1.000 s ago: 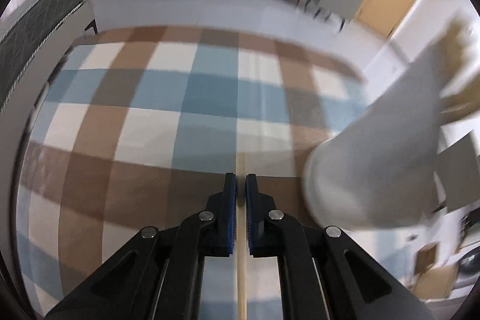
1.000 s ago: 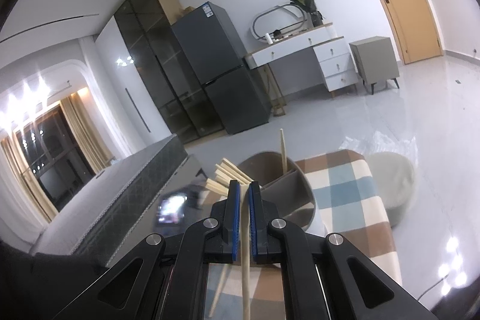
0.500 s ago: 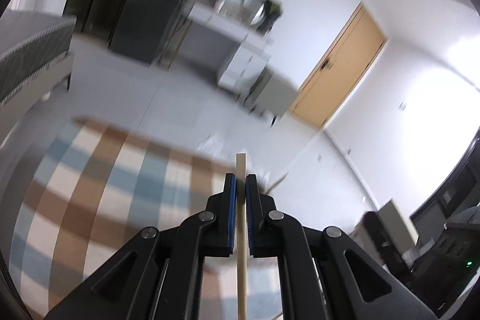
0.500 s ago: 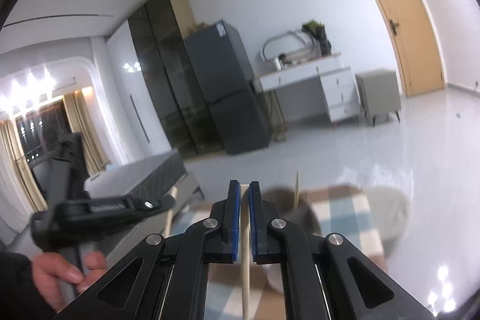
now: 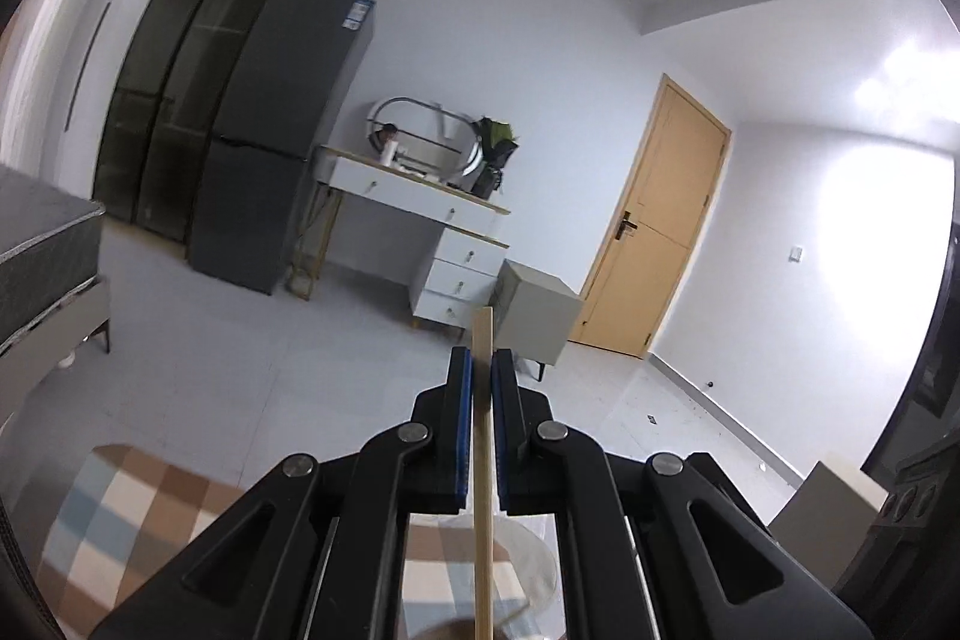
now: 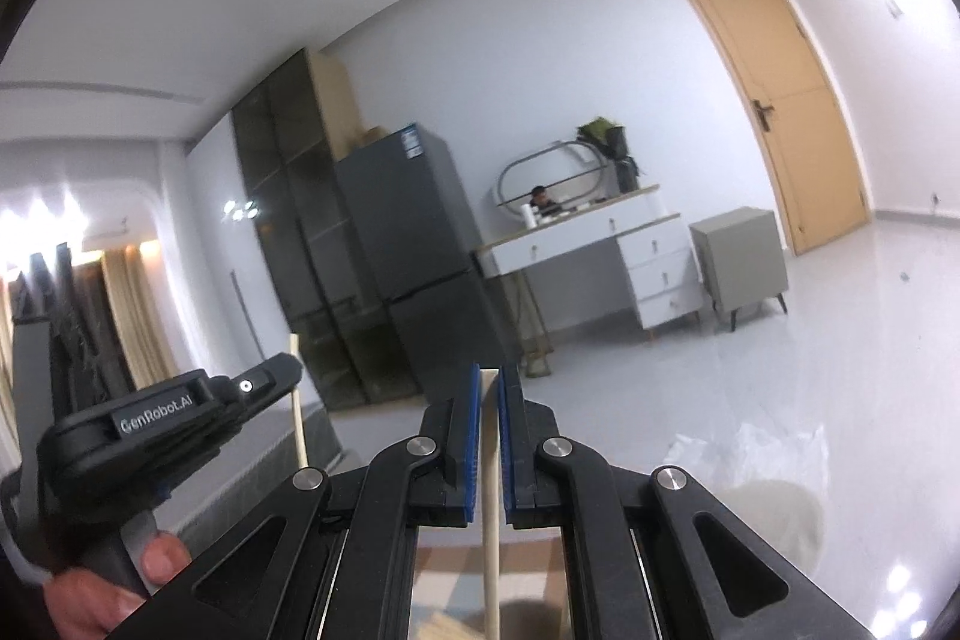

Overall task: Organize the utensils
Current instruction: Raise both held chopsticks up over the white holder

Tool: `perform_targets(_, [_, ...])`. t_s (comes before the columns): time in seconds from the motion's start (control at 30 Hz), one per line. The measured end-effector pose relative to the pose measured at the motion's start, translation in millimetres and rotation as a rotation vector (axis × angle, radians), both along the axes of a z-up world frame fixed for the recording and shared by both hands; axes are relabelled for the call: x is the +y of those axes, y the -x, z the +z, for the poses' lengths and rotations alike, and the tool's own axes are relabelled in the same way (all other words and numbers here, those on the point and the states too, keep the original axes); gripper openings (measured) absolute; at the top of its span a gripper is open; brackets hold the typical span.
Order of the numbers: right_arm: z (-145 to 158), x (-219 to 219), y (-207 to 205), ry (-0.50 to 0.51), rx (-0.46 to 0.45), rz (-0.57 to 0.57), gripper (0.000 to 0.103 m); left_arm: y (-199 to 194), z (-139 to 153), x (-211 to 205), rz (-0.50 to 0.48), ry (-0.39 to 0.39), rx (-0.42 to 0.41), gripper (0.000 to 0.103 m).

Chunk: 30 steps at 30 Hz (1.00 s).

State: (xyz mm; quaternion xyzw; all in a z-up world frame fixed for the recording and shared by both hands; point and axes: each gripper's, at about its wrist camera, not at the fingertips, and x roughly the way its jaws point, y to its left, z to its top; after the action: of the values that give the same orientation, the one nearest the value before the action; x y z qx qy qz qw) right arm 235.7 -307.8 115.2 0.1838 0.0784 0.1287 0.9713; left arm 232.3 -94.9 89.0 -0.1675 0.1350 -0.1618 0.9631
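My left gripper (image 5: 482,361) is shut on a wooden chopstick (image 5: 483,466) that runs upright between its blue pads, its top end poking above them. The right gripper (image 6: 490,379) is shut on a second, paler chopstick (image 6: 491,508) held the same way. Both point almost level into the room, high above the table. In the right wrist view the left gripper (image 6: 282,370) shows at the left, held by a hand (image 6: 90,598), with its chopstick (image 6: 297,424) standing up behind its tip. The utensil holder is out of sight.
A checked brown, blue and white tablecloth (image 5: 120,520) shows at the bottom of the left wrist view. Beyond are a grey fridge (image 5: 270,142), a white dresser (image 5: 432,244), a grey nightstand (image 5: 534,316), a wooden door (image 5: 654,232) and a round grey stool (image 6: 774,514).
Both grippers rose and tilted up from the table, each keeping its chopstick. The grey holder and most of the tablecloth dropped out of view. The left gripper came into the right wrist view.
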Motion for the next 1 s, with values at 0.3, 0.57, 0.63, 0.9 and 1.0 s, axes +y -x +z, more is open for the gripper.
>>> perform_targets(0.3, [-33.8, -9.3, -25.5, -0.066, -0.027, -0.022, 0.005, -10.0, -28.9, -17.9, 0.023, -0.119, -0.062, 0.002])
perform_targets(0.57, [-50.2, -9.3, -23.5, -0.028, -0.006, 0.004, 0.005, 6.9, -41.0, -33.4, 0.036, -0.251, -0.132, 0.002])
perform_targets(0.63, [-54.5, -10.2, -20.5, -0.025, 0.006, 0.009, 0.005, 7.2, -43.3, -34.2, 0.031, -0.258, -0.131, 0.002])
perform_targets(0.9, [-61.2, -13.5, -11.6, -0.027, 0.034, 0.04, 0.005, 13.7, -49.2, -35.5, 0.03, -0.317, -0.1, 0.002])
perform_targets(1.0, [-62.3, -13.0, -9.9, -0.025, 0.041, 0.045, 0.005, 16.4, -49.2, -34.8, 0.039, -0.334, -0.098, 0.002])
